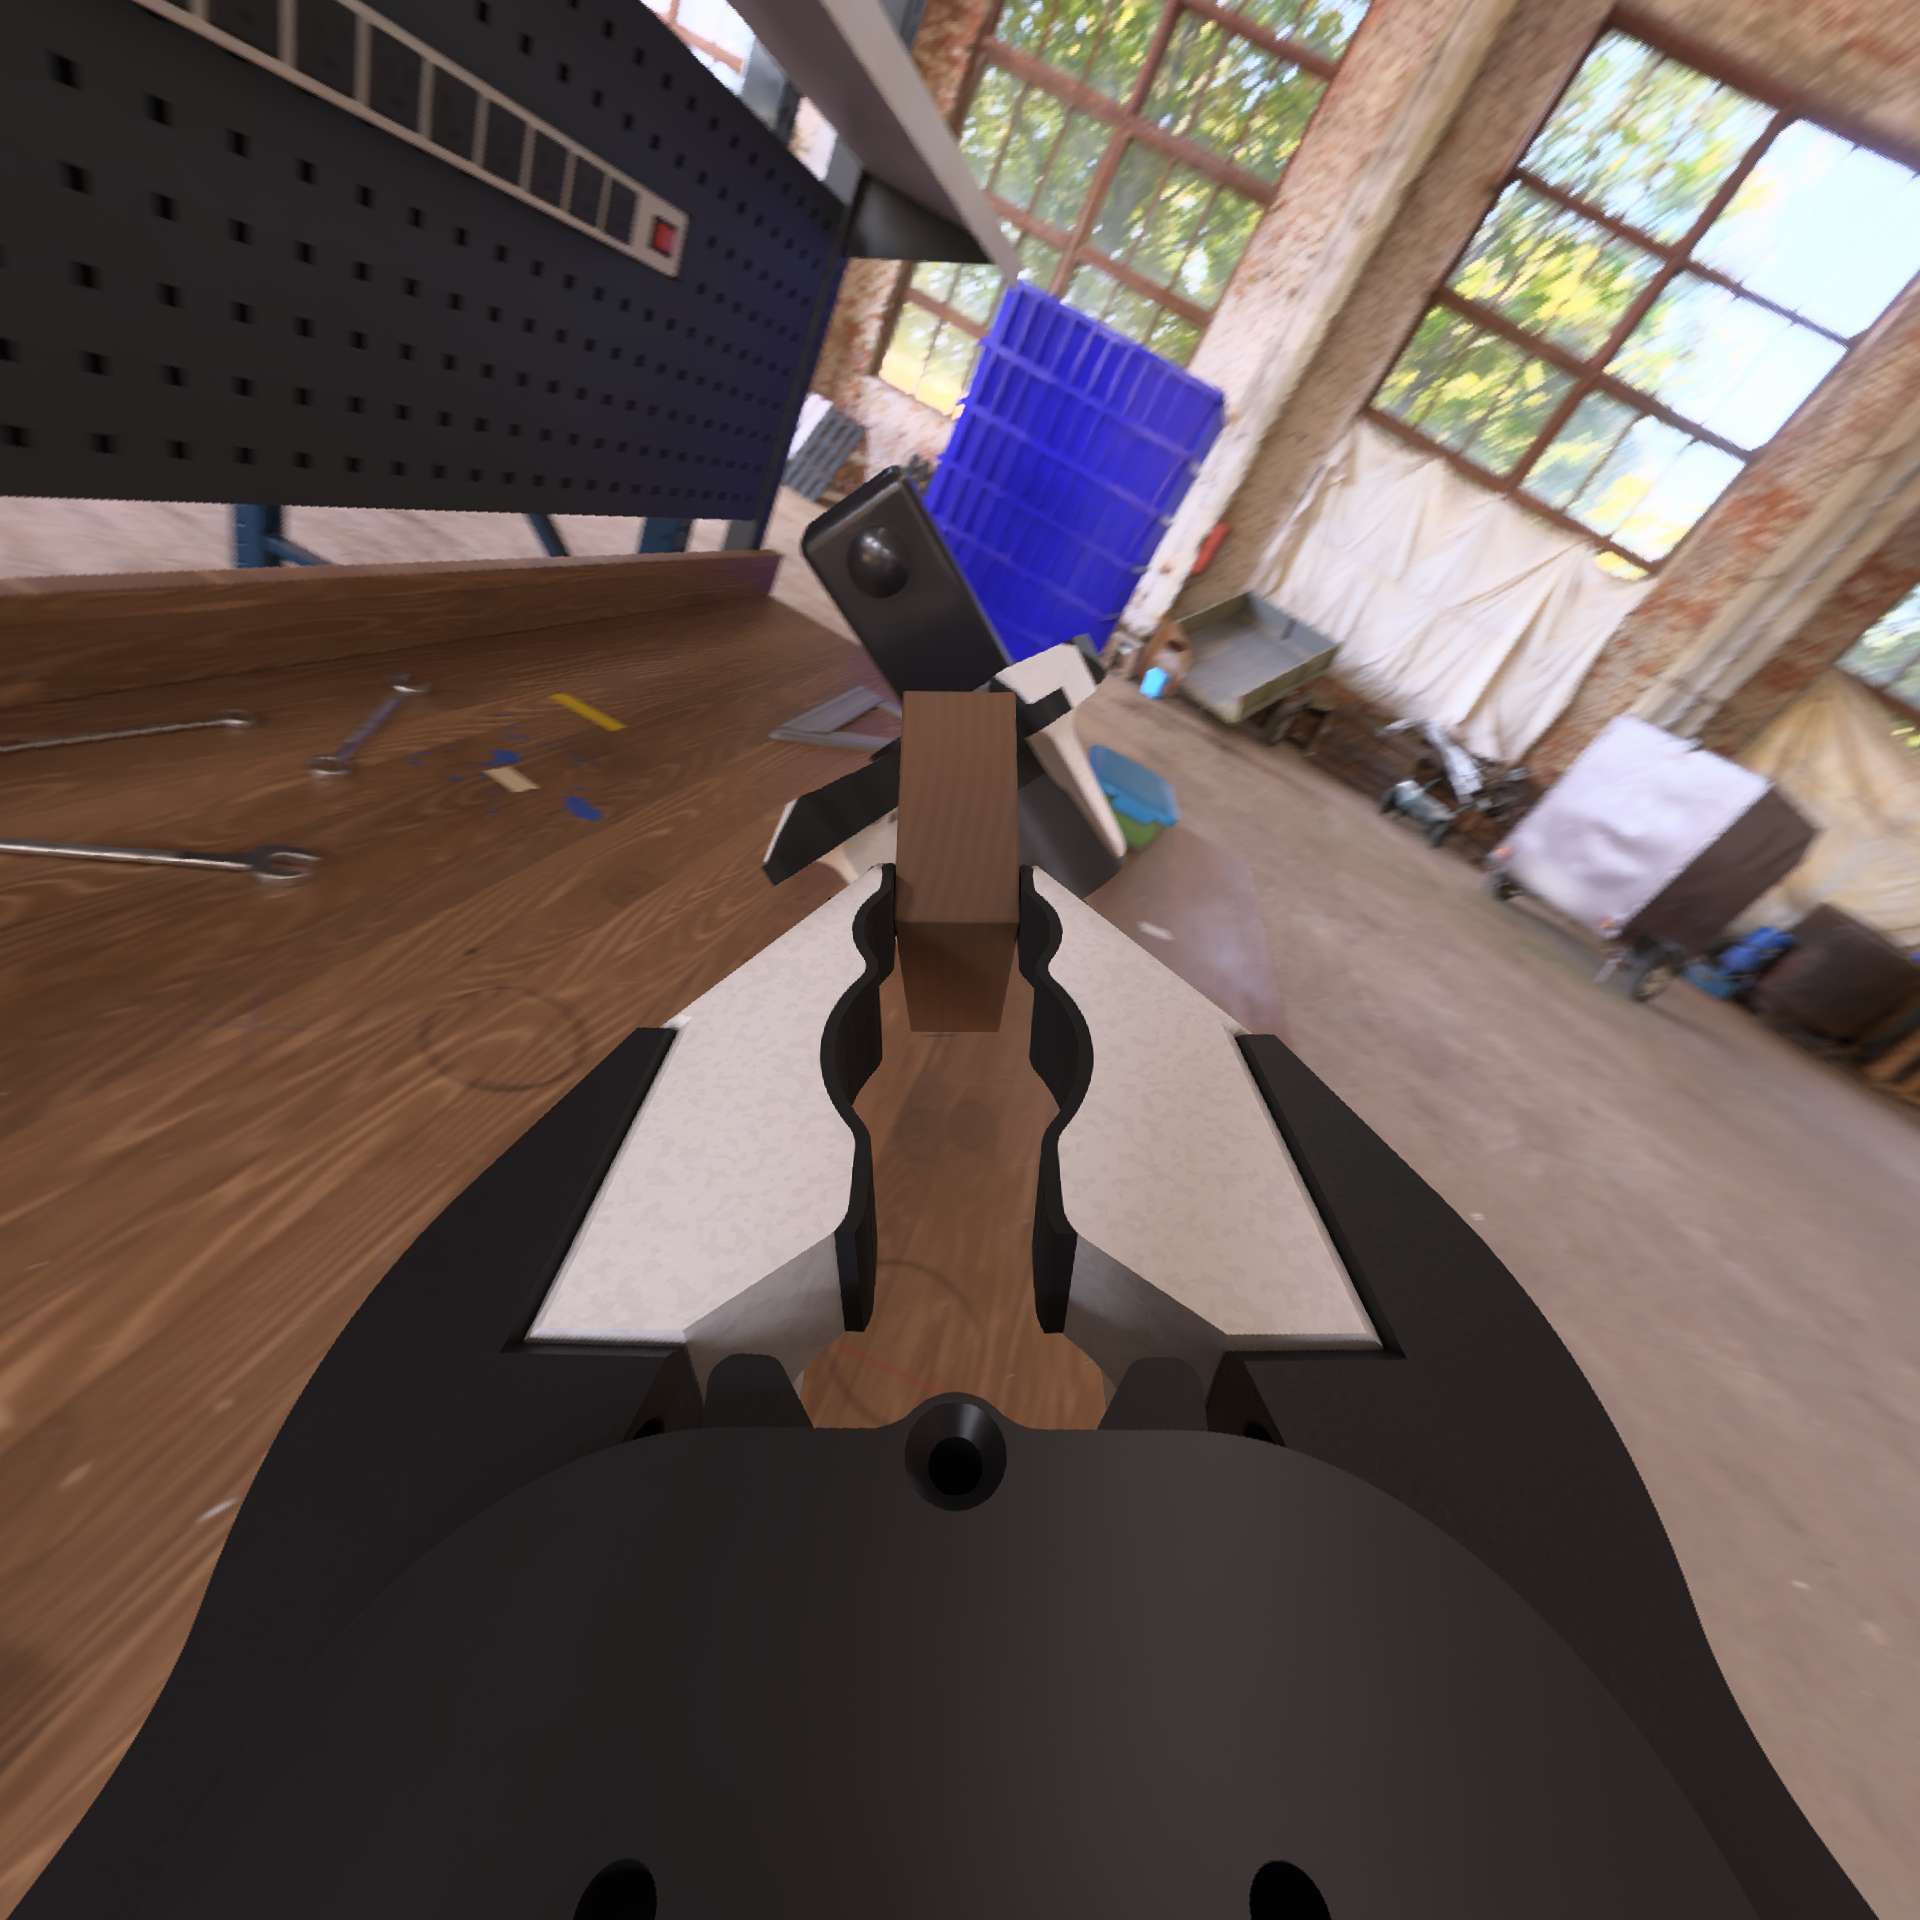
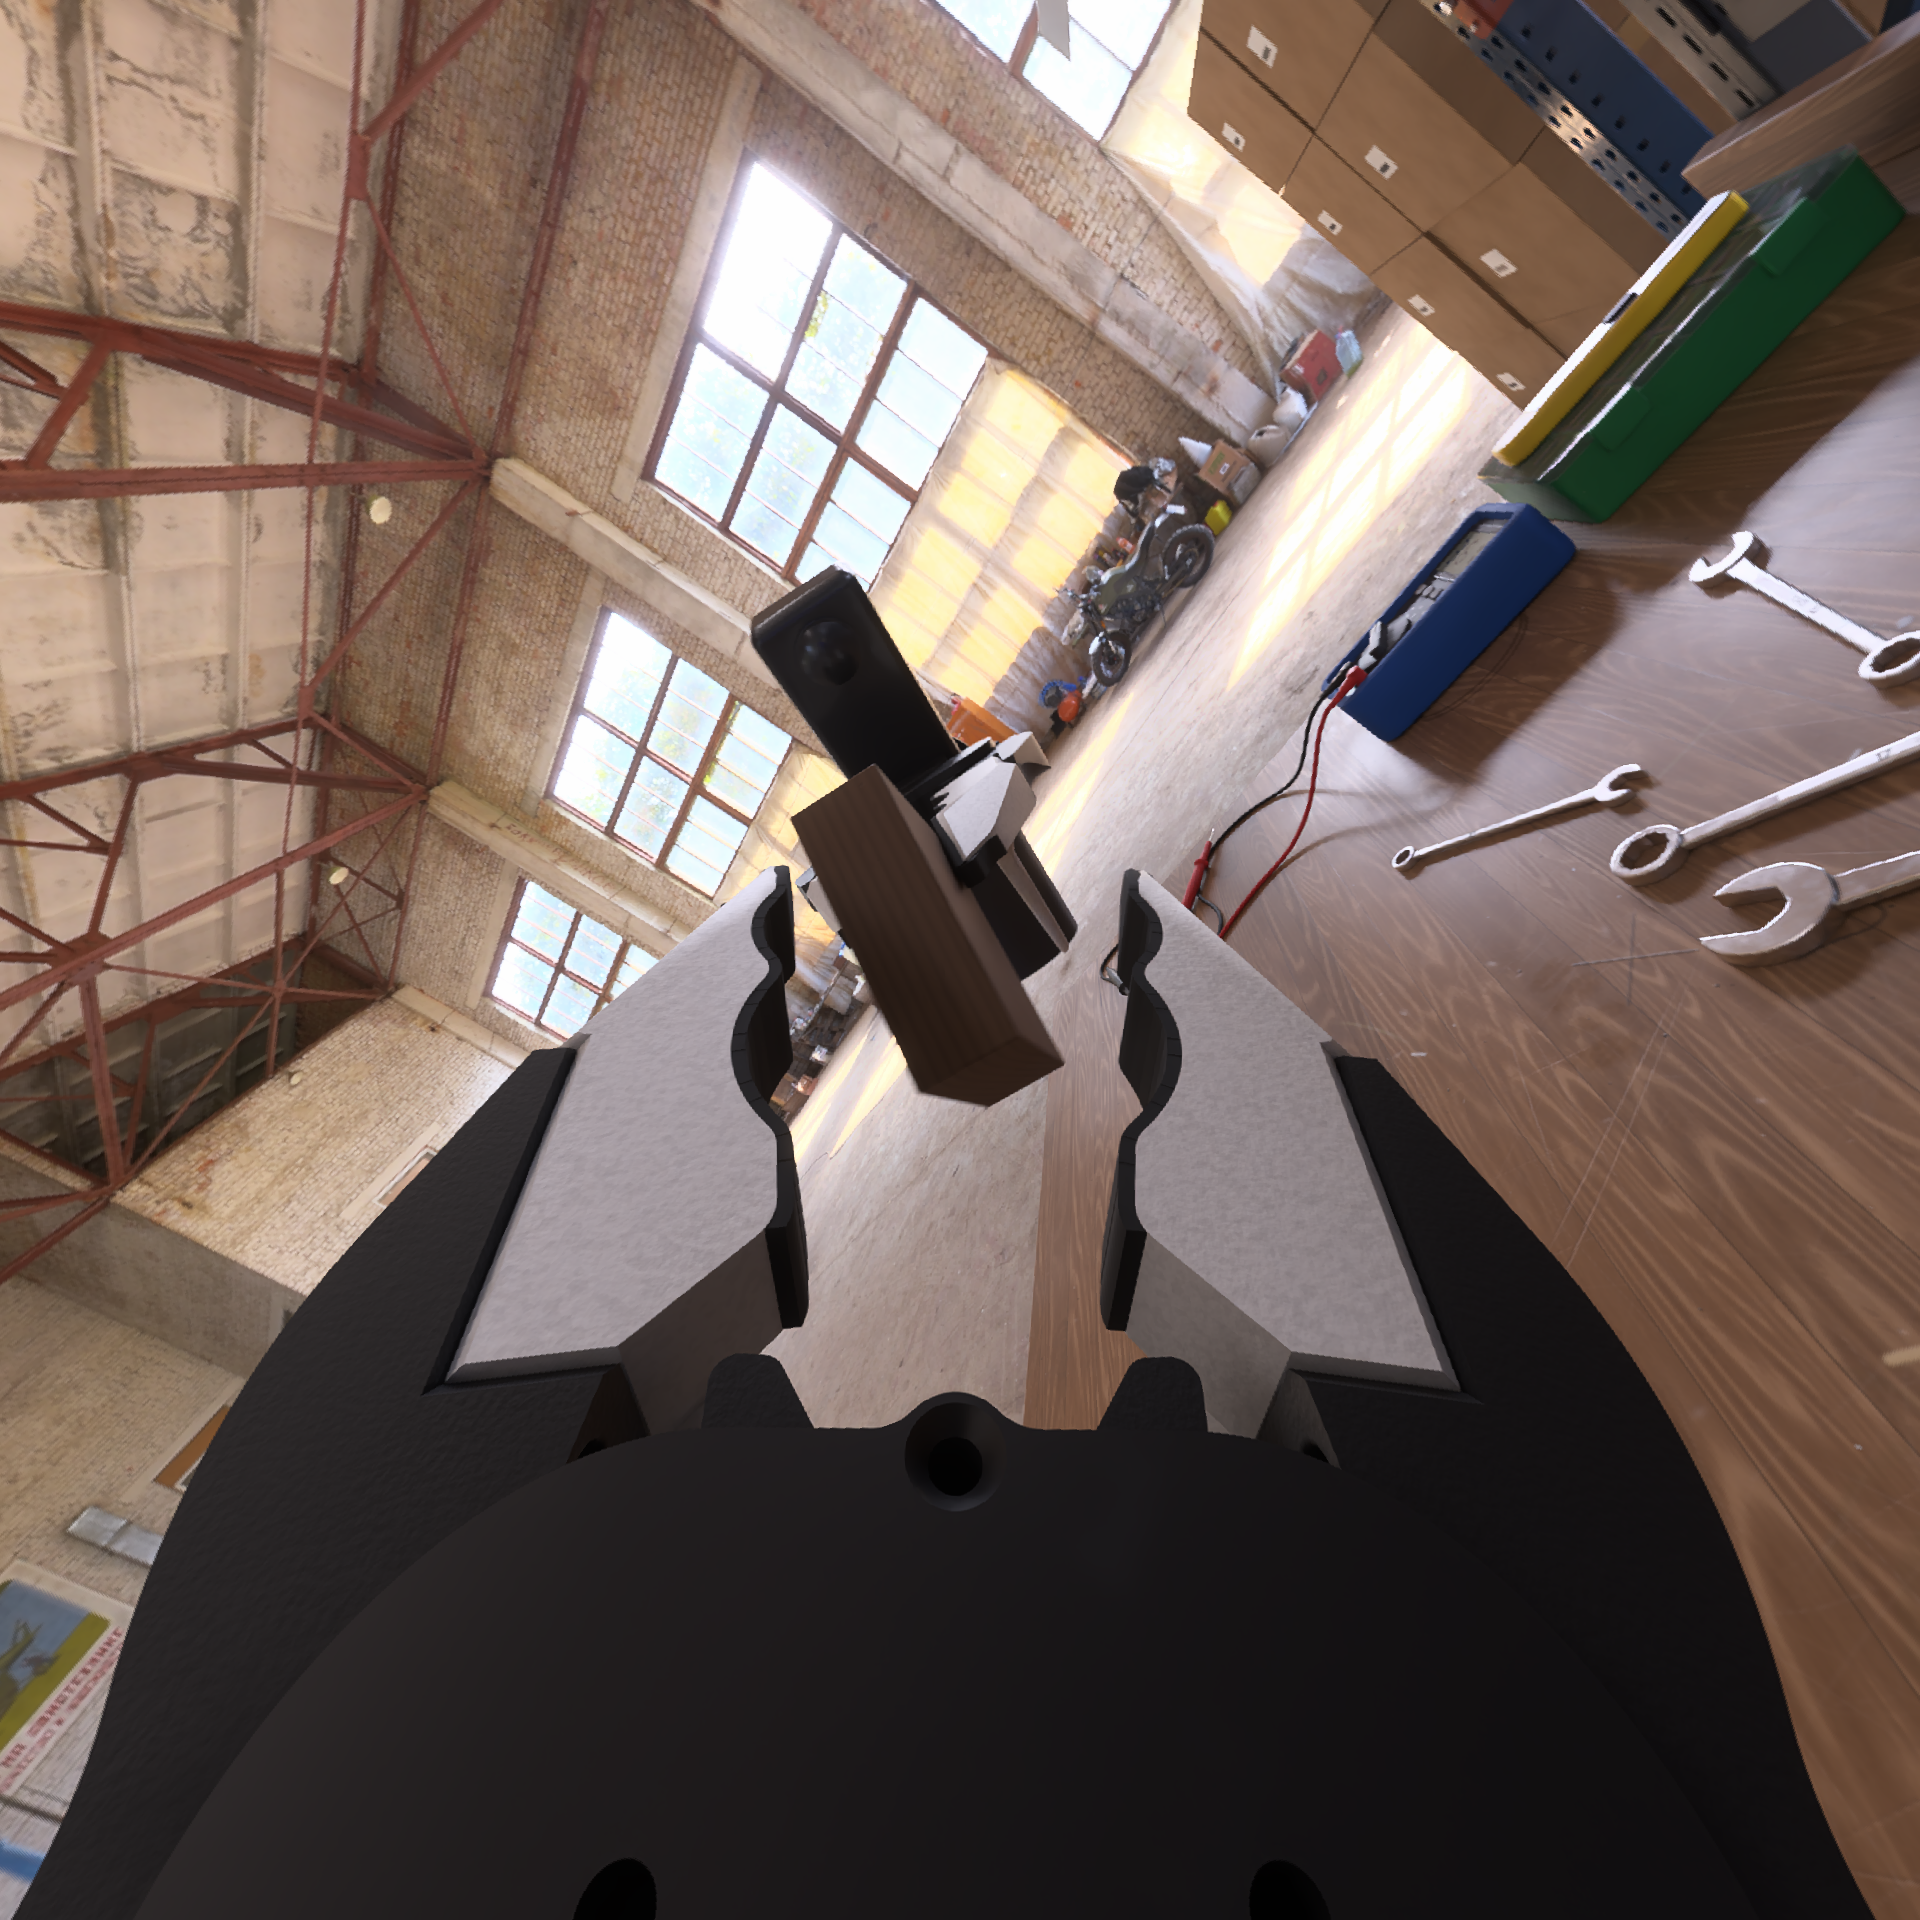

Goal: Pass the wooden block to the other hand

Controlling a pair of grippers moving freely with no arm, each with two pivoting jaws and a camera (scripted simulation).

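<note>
Lengthwise, wooden block [image 1: 954,831] in left claw [image 1: 956,914], pointing at spread right claw [image 2: 956,914]

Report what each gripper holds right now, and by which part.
The left gripper holds the wooden block, its jaws shut on the block's near end. The right gripper holds nothing: its jaws stand open around the block's other end.

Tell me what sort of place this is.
Likely a workshop in an old industrial hall: a wooden workbench with wrenches, a perforated tool panel behind it, and brick walls with tall gridded windows.
</note>
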